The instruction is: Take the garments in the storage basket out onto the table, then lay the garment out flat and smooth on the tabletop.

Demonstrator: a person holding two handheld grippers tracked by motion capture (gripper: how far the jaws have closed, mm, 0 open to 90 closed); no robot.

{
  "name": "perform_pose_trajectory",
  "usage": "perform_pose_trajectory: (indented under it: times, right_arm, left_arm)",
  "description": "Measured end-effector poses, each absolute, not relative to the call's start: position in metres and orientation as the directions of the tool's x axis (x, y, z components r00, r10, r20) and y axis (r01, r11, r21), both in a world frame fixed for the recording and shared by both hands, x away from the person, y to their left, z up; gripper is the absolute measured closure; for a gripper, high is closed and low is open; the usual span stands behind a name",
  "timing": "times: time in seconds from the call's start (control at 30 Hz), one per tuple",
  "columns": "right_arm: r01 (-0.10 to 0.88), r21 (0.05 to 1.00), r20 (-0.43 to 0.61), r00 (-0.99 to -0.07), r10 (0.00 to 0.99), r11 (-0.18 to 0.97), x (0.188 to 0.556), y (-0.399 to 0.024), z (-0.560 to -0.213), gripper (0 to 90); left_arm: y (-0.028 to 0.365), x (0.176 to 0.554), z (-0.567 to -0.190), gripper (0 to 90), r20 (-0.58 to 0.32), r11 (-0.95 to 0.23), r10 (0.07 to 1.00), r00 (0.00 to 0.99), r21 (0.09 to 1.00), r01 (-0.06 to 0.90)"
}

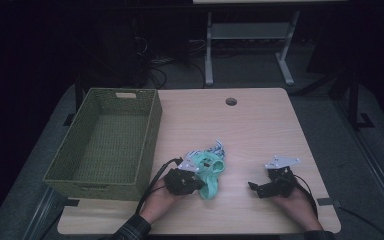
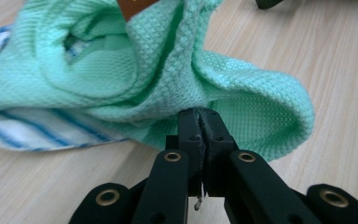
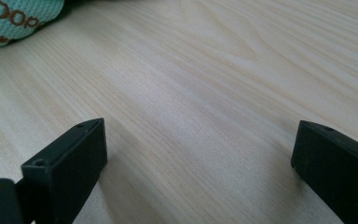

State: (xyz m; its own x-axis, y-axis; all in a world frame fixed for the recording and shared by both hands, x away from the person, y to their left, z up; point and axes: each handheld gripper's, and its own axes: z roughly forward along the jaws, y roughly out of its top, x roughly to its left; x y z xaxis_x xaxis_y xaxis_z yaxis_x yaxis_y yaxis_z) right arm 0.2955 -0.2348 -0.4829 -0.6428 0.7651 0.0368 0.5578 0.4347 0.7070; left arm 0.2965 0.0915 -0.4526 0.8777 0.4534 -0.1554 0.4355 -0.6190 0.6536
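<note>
Soft, light mint-green knit cloth [image 2: 168, 70] lies on the wooden worktop [image 1: 260, 125]; left gripper [image 2: 199, 116] fingers pinch its edge fold, w/ good hold. Right gripper [image 3: 198, 154] fingers spread wide, nothing btw them.

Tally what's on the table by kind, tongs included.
Woven green basket: 1
Mint green cloth: 1
Blue-striped white cloth: 1
Tongs: 2, left shut on the mint cloth, right open
Total: 5

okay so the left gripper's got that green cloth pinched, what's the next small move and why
Probably lift the green cloth and carry it left toward the wicker basket. The left gripper is shut on its fold, the basket looks empty, and the right gripper is open over bare table.
</note>
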Motion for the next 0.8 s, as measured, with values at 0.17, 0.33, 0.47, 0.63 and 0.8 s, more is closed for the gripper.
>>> perform_pose_trajectory:
  times: [0.17, 0.33, 0.47, 0.63, 0.8]
  right_arm:
    - [0.557, 0.707, 0.036, -0.643, 0.765, 0.435, 0.296, -0.235, -0.483, 3.2]
    - [0.556, 0.707, 0.036, -0.645, 0.764, 0.436, 0.296, -0.236, -0.482, 6.1]
    - [0.561, 0.698, 0.037, -0.650, 0.759, 0.446, 0.299, -0.236, -0.477, 20.0]
    - [0.565, 0.694, 0.061, -0.662, 0.747, 0.445, 0.307, -0.229, -0.468, 26.0]
    - [0.550, 0.716, 0.089, -0.682, 0.726, 0.429, 0.317, -0.221, -0.457, 39.3]
  left_arm:
    - [0.086, 0.296, -0.460, 87.8, -0.130, -0.645, 0.449, 0.884, 0.637, 0.421]
    - [0.086, 0.296, -0.460, 88.0, -0.123, -0.654, 0.447, 0.886, 0.631, 0.418]
    - [0.085, 0.295, -0.459, 88.0, -0.109, -0.664, 0.443, 0.890, 0.627, 0.408]
    - [0.084, 0.296, -0.458, 88.2, -0.099, -0.679, 0.433, 0.896, 0.618, 0.397]
    - [0.084, 0.296, -0.458, 88.2, -0.096, -0.684, 0.433, 0.896, 0.613, 0.396]
